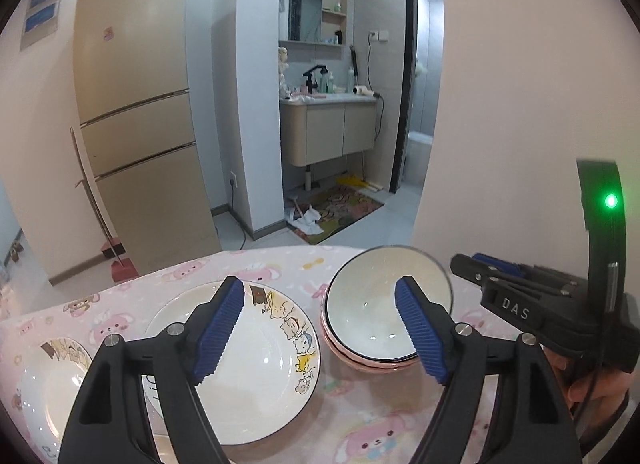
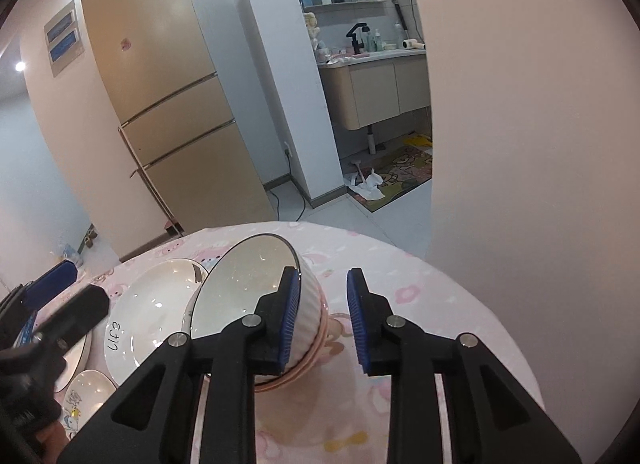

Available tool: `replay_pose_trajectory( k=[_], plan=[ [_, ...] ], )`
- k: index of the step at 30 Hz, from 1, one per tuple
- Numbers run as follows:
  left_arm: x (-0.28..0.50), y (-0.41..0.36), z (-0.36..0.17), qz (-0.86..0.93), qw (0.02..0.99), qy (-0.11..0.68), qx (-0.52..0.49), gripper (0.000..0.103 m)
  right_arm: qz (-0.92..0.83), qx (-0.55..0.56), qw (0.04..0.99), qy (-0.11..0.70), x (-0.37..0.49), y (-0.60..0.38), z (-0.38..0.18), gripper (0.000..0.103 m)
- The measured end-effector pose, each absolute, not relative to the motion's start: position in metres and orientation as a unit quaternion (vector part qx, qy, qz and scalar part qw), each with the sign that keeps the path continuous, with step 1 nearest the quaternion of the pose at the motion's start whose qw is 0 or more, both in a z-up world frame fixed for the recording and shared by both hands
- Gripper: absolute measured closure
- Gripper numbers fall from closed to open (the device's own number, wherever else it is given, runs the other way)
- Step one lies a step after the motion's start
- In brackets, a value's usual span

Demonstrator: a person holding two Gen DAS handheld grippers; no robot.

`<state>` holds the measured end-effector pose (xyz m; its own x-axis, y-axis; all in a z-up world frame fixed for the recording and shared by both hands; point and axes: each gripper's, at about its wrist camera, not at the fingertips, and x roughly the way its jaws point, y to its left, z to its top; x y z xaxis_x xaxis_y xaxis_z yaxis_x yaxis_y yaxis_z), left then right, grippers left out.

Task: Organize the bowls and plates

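Observation:
A stack of bowls (image 1: 372, 328), white inside and pink outside, stands on the pink cartoon tablecloth (image 1: 360, 416). Left of the stack lies a white plate with cat drawings (image 1: 256, 376), and a second plate (image 1: 44, 388) sits further left. My left gripper (image 1: 320, 328) hovers open and empty above the gap between plate and bowls. In the right wrist view the top bowl (image 2: 248, 284) leans in a pink bowl (image 2: 292, 378). My right gripper (image 2: 325, 318) is open, its left pad over the bowl's ribbed wall and its right pad clear of the bowl. The right gripper (image 1: 476, 264) shows beside the stack.
The round table's far edge (image 2: 320, 226) drops to a tiled floor. A beige fridge (image 1: 136, 112) stands beyond on the left, and a plain wall (image 1: 520, 104) rises close on the right. More plates (image 2: 86, 388) lie near my left gripper (image 2: 64, 300).

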<state>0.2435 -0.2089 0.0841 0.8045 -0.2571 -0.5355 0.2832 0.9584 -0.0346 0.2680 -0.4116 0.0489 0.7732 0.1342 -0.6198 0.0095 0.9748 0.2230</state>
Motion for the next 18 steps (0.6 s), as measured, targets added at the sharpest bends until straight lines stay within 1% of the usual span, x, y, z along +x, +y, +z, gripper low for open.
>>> replay_pose_trajectory(
  k=[4, 6, 14, 15, 16, 18],
  plan=[
    [0.223, -0.197, 0.102, -0.138, 0.959, 0.248, 0.023, 0.023, 0.024, 0.087, 0.949, 0.302, 0.249, -0.404, 0.071, 0.079],
    [0.215, -0.192, 0.109, -0.134, 0.960, 0.243, 0.022, 0.020, 0.032, 0.080, 0.954, 0.286, 0.237, -0.397, 0.084, 0.079],
    [0.159, -0.158, 0.143, -0.113, 0.975, 0.189, 0.031, 0.018, 0.061, 0.077, 0.967, 0.236, 0.192, -0.361, 0.131, 0.078],
    [0.153, -0.153, 0.145, -0.115, 0.975, 0.187, 0.031, 0.018, 0.064, 0.077, 0.968, 0.232, 0.187, -0.356, 0.134, 0.072],
    [0.147, -0.146, 0.148, -0.116, 0.976, 0.183, 0.034, 0.016, 0.067, 0.079, 0.969, 0.225, 0.181, -0.351, 0.139, 0.059],
    [0.134, -0.134, 0.152, -0.102, 0.980, 0.167, 0.048, 0.014, 0.073, 0.080, 0.973, 0.206, 0.170, -0.340, 0.145, 0.046]
  ],
)
